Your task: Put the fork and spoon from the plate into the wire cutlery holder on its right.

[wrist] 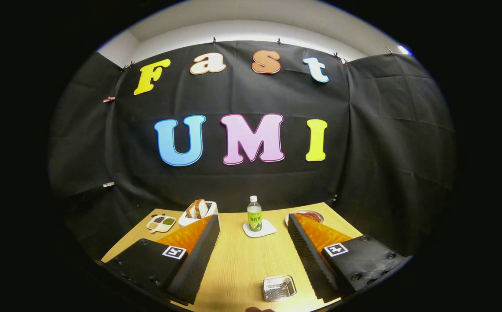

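Your gripper (251, 242) hangs above the wooden table (238, 260) with its two fingers spread wide apart and nothing between them, so you have no hold on anything yet. What the coming move turns on is this: the wire cutlery holder (279, 288) sits low and close, between the fingers but nearer your right finger (309, 255), almost under its tip end. It looks like a shallow rectangular mesh basket, with its long side running roughly across your line of sight. Something thin seems to lie inside it, but it is too small for you to tell a fork from a spoon. The plate the task names is harder to place: the one plate you can see is a white one holding something red (307, 216), well beyond the right finger at the far edge of the table, and no cutlery can be made out on it. By count: one wire holder, one plate with red food, one green-labelled bottle (254, 214) standing upright on one white coaster (259, 229) straight ahead, one toaster with two bread slices (197, 210) beyond the left finger (192, 255), and one small divided dish (161, 223) to its left. You should find the fork and spoon before closing on anything.
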Demonstrator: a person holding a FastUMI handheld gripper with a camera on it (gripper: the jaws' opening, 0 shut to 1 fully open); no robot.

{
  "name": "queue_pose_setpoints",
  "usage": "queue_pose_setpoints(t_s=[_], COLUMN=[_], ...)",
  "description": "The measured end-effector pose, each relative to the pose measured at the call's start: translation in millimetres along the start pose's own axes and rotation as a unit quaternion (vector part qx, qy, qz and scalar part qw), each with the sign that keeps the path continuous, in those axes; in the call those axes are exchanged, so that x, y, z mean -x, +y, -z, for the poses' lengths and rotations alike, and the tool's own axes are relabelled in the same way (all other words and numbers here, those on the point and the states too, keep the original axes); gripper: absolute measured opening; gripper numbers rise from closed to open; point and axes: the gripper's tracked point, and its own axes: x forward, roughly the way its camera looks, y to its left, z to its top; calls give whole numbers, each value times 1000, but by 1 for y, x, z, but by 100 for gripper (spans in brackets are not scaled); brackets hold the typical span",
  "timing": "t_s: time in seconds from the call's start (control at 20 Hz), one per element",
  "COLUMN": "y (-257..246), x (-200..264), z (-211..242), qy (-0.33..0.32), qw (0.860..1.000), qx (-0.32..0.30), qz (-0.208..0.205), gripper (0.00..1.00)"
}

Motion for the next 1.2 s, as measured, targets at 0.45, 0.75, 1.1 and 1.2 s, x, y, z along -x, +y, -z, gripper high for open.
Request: queue_pose_setpoints(t_s=[0.45,0.75,1.1,1.2], y=[38,100,189,205], x=[-12,-20,-4,1], z=[15,59,153,181], qy=[28,101,243,282], qw=[999,990,949,936], qx=[8,8,37,45], qz=[-41,-98,-196,-206], gripper=[99,99,99,99])
